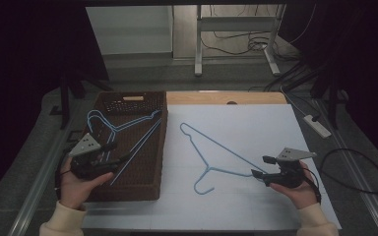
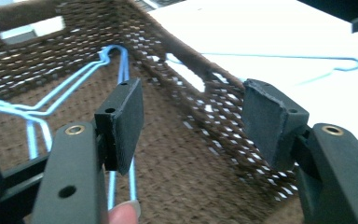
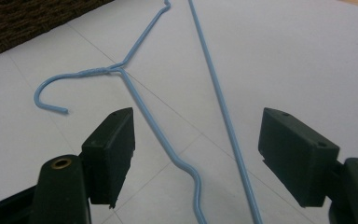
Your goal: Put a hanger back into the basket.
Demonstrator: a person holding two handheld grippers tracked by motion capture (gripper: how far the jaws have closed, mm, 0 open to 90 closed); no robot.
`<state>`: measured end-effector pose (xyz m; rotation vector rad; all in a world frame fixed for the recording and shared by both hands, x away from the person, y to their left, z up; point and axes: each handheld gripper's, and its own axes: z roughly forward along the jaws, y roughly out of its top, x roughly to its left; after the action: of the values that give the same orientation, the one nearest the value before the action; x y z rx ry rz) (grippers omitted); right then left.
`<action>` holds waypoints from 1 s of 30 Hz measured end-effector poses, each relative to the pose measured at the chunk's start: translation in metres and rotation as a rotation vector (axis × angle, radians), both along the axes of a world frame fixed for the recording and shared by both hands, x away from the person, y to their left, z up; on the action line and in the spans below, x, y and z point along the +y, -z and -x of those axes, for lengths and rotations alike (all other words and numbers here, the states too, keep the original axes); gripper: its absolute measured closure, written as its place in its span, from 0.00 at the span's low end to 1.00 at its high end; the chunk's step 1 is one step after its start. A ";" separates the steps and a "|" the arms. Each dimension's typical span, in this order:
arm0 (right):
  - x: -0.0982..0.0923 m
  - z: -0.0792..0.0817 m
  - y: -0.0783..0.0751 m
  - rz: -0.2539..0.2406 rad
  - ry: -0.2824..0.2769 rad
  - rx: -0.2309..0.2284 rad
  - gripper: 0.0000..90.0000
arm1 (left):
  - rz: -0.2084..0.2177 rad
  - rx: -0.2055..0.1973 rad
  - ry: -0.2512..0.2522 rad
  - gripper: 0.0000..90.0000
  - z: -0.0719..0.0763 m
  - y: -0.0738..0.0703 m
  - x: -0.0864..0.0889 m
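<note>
A dark brown woven basket (image 1: 133, 96) sits at the left of the table and holds light blue wire hangers (image 1: 123, 126). My left gripper (image 1: 119, 154) hovers over the basket's near half, open, with nothing between its pads. The left gripper view looks into the basket (image 2: 205, 70) with my gripper (image 2: 193, 116) above the hangers (image 2: 74, 79) on its floor. Another blue hanger (image 1: 211, 147) lies flat on the white sheet, hook toward me. My right gripper (image 1: 260, 166) is open at the hanger's right end. In the right gripper view its jaws (image 3: 198, 135) straddle the two wires of the hanger (image 3: 121, 70) without touching them.
The white sheet (image 1: 261, 123) covers the table right of the basket. A strip of bare wood (image 1: 226, 98) shows at the far edge. A power strip (image 1: 317, 126) and a looped black cable (image 1: 362, 172) lie off the table's right side.
</note>
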<state>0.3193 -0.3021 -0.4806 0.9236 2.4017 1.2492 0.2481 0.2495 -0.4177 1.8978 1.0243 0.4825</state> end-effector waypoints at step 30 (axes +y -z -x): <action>0.002 0.000 0.002 0.056 0.044 -0.015 0.33 | -0.012 -0.004 0.059 0.40 0.015 0.018 -0.035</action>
<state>0.3188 -0.2998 -0.4827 0.9418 2.3795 1.1626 0.2329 0.2148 -0.4357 1.9317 0.9617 0.4592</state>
